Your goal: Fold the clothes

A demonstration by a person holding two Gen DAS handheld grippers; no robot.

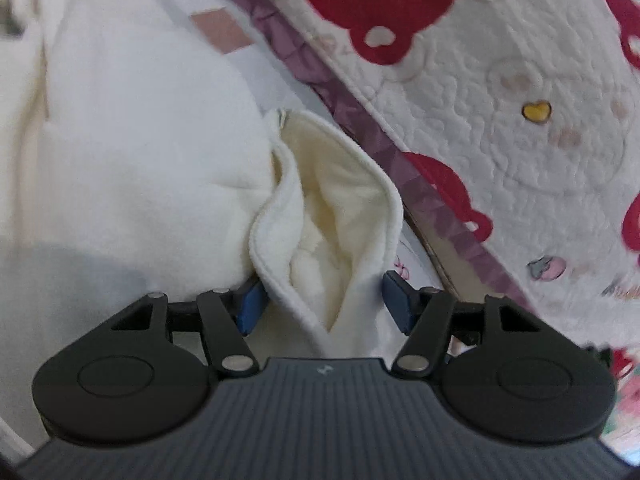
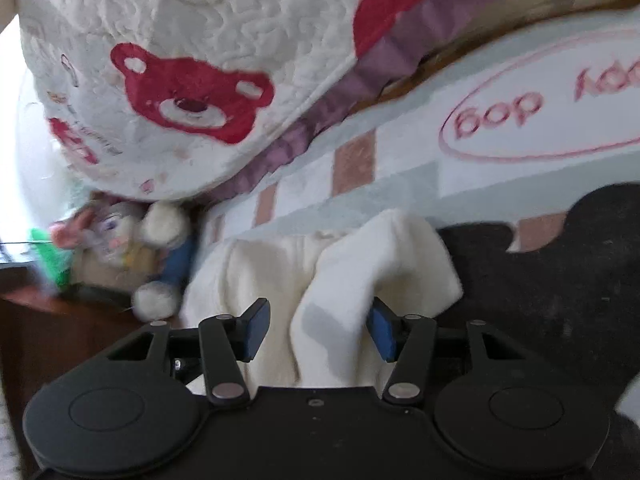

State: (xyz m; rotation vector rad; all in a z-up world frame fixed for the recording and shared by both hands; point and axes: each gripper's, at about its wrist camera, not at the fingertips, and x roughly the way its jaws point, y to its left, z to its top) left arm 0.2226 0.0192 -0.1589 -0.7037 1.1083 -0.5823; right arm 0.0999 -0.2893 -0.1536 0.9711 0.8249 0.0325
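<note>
Both views blurred; we cannot make out the cream fleece garment (image 1: 120,140) whole. Left gripper (image 1: 324,300): jaws apart, an open cuff (image 1: 332,208) slack between them, mouth facing us, running away toward the quilt's purple edge (image 1: 360,120). Right gripper (image 2: 318,328): jaws parted around a loose fold (image 2: 360,276). Sheet (image 2: 400,184) print reads "Bop", remainder cut off.

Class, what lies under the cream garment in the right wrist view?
Under the cream garment lies a dark cloth and a printed sheet; what is directly beneath the garment is covered.
</note>
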